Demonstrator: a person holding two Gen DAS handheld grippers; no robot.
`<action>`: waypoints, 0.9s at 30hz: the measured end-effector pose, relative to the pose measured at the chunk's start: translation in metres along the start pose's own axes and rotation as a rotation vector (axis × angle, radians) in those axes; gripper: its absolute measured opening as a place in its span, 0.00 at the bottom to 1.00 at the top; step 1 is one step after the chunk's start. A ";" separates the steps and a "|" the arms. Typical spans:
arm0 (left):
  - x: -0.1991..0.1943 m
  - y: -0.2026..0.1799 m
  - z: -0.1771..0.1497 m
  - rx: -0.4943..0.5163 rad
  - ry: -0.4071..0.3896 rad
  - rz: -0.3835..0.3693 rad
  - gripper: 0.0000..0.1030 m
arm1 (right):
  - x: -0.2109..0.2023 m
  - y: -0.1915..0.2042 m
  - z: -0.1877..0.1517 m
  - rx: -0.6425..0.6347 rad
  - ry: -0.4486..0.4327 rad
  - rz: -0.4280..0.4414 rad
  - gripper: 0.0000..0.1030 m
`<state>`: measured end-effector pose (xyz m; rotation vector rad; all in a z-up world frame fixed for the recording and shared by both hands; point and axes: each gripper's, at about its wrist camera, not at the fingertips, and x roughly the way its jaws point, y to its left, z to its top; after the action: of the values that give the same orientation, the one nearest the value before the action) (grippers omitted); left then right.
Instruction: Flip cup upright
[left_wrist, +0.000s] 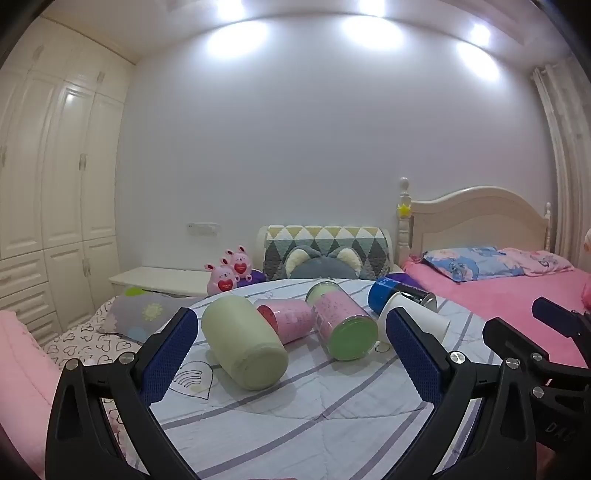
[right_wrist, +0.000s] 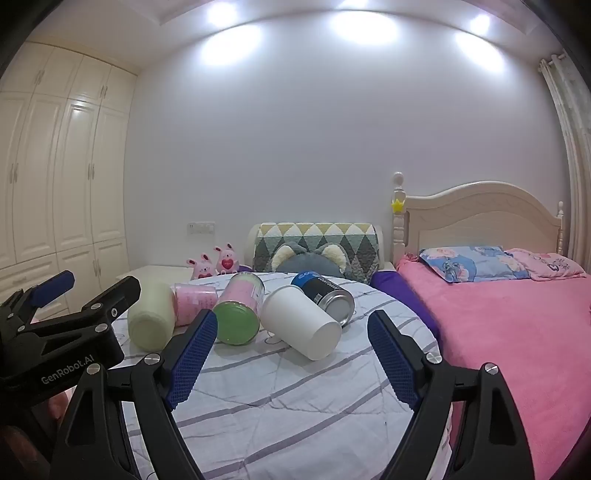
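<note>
Several cups and cans lie on their sides on a striped sheet (left_wrist: 295, 406). A pale green cup (left_wrist: 243, 343) lies at left, then a pink cup (left_wrist: 290, 319), a pink can with a green lid (left_wrist: 343, 325), a white paper cup (right_wrist: 301, 321) and a blue-black can (right_wrist: 325, 295). My left gripper (left_wrist: 291, 350) is open and empty, short of the pale green cup. My right gripper (right_wrist: 291, 354) is open and empty, just short of the white paper cup. The white cup also shows in the left wrist view (left_wrist: 424, 317), partly hidden by a fingertip.
A pink bed (right_wrist: 517, 332) with a cream headboard (right_wrist: 480, 218) lies to the right. Plush toys (right_wrist: 214, 264) and a patterned cushion (right_wrist: 317, 240) stand behind the cups. White wardrobes (right_wrist: 55, 166) line the left wall. The right gripper shows at the right edge of the left wrist view (left_wrist: 535, 343).
</note>
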<state>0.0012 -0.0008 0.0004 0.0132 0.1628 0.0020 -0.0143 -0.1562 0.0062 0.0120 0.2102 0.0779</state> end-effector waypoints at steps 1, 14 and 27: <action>0.000 0.000 0.000 -0.003 0.000 0.000 1.00 | 0.000 0.000 0.000 0.005 -0.007 -0.001 0.82; 0.011 -0.005 -0.005 -0.014 0.019 -0.023 1.00 | -0.003 0.002 0.002 0.005 -0.007 -0.004 0.82; 0.011 -0.002 -0.003 0.002 0.021 -0.016 1.00 | 0.003 -0.003 0.001 0.003 0.000 -0.002 0.82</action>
<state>0.0119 -0.0028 -0.0040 0.0143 0.1835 -0.0138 -0.0108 -0.1585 0.0068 0.0143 0.2108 0.0759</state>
